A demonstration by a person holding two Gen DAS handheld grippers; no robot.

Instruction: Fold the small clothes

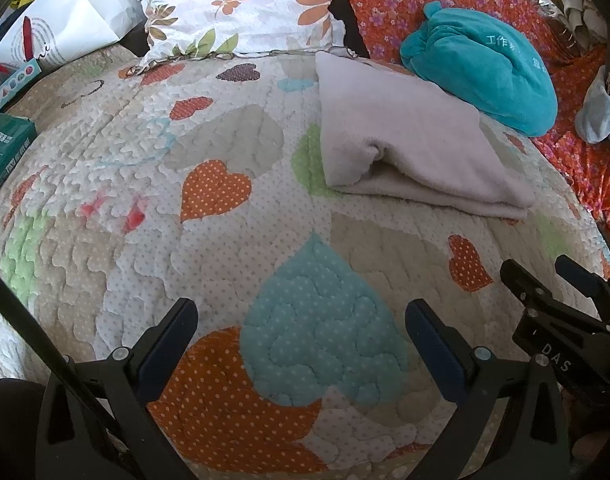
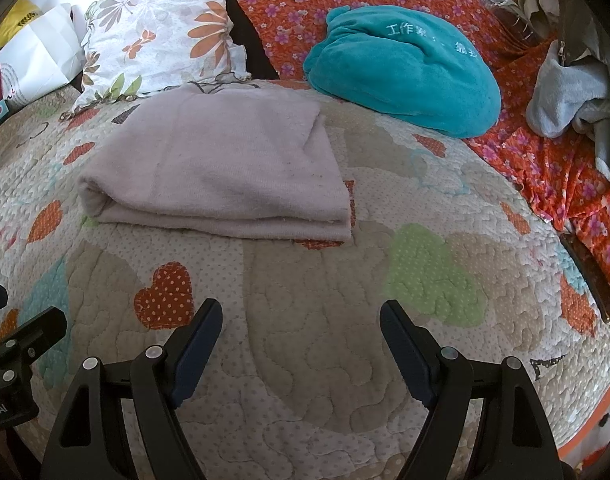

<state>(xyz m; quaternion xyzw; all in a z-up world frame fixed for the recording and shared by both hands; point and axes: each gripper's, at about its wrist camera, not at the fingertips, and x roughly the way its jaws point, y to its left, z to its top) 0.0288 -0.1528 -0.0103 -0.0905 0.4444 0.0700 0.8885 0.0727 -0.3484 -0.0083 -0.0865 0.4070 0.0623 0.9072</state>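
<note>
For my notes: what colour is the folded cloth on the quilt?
Pale pinkish-grey, plain; the folded cloth shows best in the right wrist view.

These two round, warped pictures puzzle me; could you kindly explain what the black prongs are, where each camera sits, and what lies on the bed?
Each picture comes from a fisheye camera mounted on a tool that a person carries, looking along its two black fingers. One view shows the left hand-held gripper, the other the right hand-held gripper. Both are open and hold nothing. On the heart-patterned quilt lies a folded pale pink fleece cloth. Behind it sit a teal plush bundle, a floral pillow and a crumpled grey garment.
</note>
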